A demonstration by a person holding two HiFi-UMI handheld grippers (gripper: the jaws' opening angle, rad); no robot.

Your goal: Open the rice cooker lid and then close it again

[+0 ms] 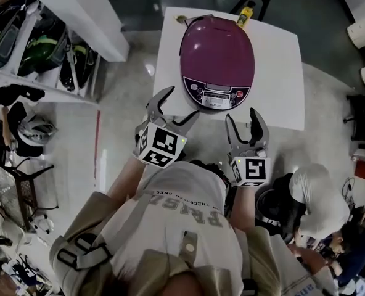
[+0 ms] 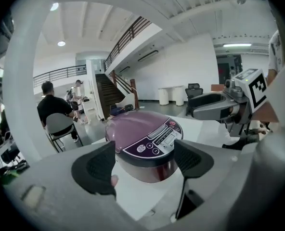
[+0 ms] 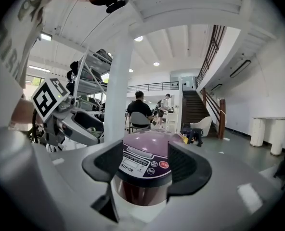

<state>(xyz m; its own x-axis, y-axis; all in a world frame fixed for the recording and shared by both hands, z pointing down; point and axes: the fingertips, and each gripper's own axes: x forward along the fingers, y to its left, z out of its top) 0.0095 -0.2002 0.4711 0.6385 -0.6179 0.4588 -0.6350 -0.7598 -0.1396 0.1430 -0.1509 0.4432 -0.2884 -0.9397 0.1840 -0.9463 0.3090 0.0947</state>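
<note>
Purple rice cooker (image 1: 216,60) on white table (image 1: 281,85)

One table (image 1: 281,85) carries one cooker (image 1: 216,57) and, at its far edge, one yellow item (image 1: 245,16). The left gripper (image 1: 181,103) and the right gripper (image 1: 241,115) make two, each bearing one marker cube (image 1: 161,145). Two people (image 2: 51,110) appear beyond the table, one of them seated on one chair (image 2: 60,125).

Just ahead of the left gripper (image 1: 178,105) and right gripper (image 1: 242,116), the rice cooker (image 1: 216,54) has a plum-purple lid. Its black control panel (image 1: 216,95) carries a red button (image 3: 164,165). The table (image 1: 281,73) is white. Both grippers are grey with black pads (image 2: 95,166), and their cubes (image 1: 159,145) carry black-and-white square markers.
</note>
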